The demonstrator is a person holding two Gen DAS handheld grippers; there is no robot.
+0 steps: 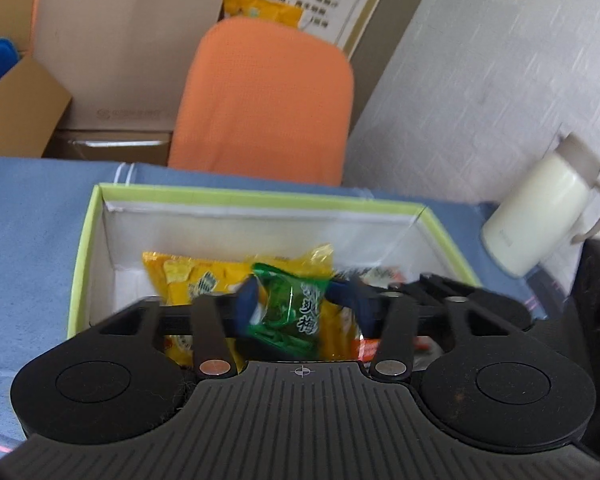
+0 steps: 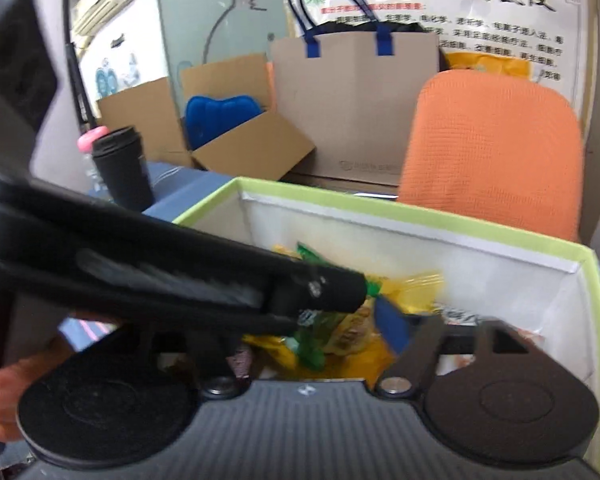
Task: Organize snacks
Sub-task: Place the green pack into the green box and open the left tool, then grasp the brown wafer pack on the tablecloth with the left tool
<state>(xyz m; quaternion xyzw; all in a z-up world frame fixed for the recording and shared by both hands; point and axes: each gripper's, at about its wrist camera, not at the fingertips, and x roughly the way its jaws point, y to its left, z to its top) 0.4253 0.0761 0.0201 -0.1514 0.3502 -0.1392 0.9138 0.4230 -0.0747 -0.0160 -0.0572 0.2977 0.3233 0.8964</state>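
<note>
The step in hand looks like the drop-off: the left gripper (image 1: 296,304) hangs over the green-rimmed box (image 1: 236,197) w/ a green snack packet (image 1: 288,308) clamped between its blue fingers (image 1: 246,300). The packet is above the yellow snack bag (image 1: 188,276) that already lies inside the box, so it is not yet put down. The box stands on the blue tabletop (image 1: 28,232), toward its far edge, near the orange chair (image 1: 268,100). A cream jug (image 1: 540,216) is at the right edge, apart from the box.

Next move, in my judgement: lower the packet a bit more into the box, then let the fingers go apart and lift straight up, so the wrapper does not catch on a pad. The packet is light and crinkly, it may stick to one finger.

Pose: the left gripper points forward and down into the box, about level, fingers over the middle of the box. The right gripper (image 2: 324,320) is also over the box, approx. beside the left one, whose black body crosses the right wrist view diagonally. Only one blue finger (image 2: 392,328) of the right gripper shows; the other is hidden, so I cannot tell if its fingers are apart or together. They seem to carry nothing, but this is not sure.
</note>
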